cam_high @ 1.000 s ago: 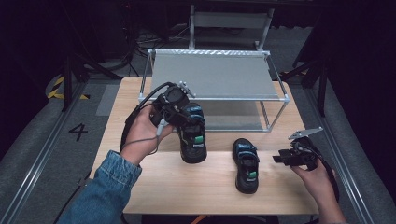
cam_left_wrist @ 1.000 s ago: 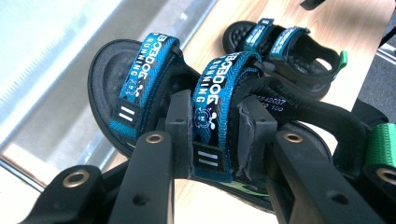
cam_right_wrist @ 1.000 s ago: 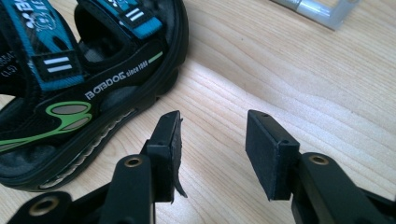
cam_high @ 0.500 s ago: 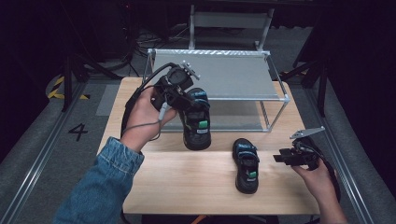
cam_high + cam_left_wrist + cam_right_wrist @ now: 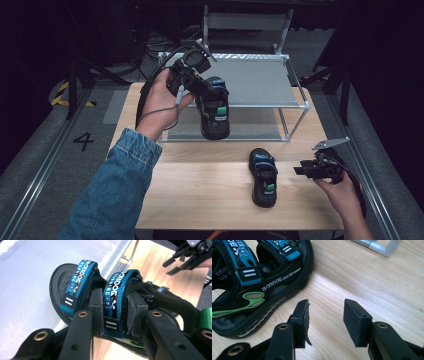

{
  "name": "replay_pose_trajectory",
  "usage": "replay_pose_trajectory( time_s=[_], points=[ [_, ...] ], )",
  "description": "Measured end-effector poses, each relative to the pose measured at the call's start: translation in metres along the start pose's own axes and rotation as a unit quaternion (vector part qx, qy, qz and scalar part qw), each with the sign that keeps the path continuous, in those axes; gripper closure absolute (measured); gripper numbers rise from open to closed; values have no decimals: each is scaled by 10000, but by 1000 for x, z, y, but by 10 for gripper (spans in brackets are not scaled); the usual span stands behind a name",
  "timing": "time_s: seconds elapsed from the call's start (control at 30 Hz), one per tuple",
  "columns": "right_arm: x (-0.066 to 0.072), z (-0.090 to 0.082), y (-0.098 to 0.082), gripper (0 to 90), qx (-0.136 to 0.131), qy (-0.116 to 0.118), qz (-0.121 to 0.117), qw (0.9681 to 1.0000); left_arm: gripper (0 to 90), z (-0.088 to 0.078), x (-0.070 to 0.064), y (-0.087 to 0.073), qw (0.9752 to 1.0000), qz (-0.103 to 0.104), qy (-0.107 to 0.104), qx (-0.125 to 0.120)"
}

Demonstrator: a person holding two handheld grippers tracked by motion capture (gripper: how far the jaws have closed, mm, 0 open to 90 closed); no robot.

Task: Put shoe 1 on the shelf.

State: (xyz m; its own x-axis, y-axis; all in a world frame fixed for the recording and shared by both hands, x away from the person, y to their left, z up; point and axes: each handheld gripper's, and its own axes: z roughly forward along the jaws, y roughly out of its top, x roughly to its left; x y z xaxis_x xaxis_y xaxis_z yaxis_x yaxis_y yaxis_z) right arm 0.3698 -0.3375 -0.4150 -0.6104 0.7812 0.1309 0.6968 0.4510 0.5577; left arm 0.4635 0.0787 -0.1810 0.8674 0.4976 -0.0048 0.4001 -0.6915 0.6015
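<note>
Sandal [image 5: 214,111], black with blue straps and a green tab, lifted clear of the table [image 5: 200,200] in the high view, hanging toe-down in front of the metal rack [image 5: 250,80], at the left of its near edge. Pinched by the left gripper [image 5: 200,90], held up from the left. Second sandal [image 5: 263,176] of the same kind flat on the wood, near and to the right, toe toward the near edge. Right gripper [image 5: 305,170] low at the right, just beside that sandal, apart from it, jaws spread.

Left gripper view: sandal [image 5: 100,307] seen from the top, two blue straps lettered "BOBDOG", a white skull mark and a black tab with two white bars on each; padded black heel strap at the right. Left gripper [image 5: 115,315] clamped across the nearer strap, one pad on each side. Pale rack shelf [image 5: 25,290] behind.

Right gripper view: right gripper [image 5: 325,322] empty, jaws parted over bare wood. Second sandal [image 5: 257,290] at the left, black sole with green swirls and white "BOBDOG" lettering, not touched.
</note>
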Motion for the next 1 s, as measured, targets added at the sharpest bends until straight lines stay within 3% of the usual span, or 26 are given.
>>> replay_pose_trajectory(
  time_s=[0.3,0.53,0.77,1.0],
  points=[
    [-3,-4,-6,561,-29,-29,71,10000,704,13,27,17,10000,28,63,15],
    [-6,-6,-14,561,-20,-27,161,9999,705,28,43,27,9998,16,-184,4],
    [-8,-10,-20,560,-37,-56,236,9997,705,42,57,38,9999,114,-103,73],
    [-10,-10,-25,559,-32,-57,254,9997,705,53,73,40,9998,23,-59,199]
  ],
)
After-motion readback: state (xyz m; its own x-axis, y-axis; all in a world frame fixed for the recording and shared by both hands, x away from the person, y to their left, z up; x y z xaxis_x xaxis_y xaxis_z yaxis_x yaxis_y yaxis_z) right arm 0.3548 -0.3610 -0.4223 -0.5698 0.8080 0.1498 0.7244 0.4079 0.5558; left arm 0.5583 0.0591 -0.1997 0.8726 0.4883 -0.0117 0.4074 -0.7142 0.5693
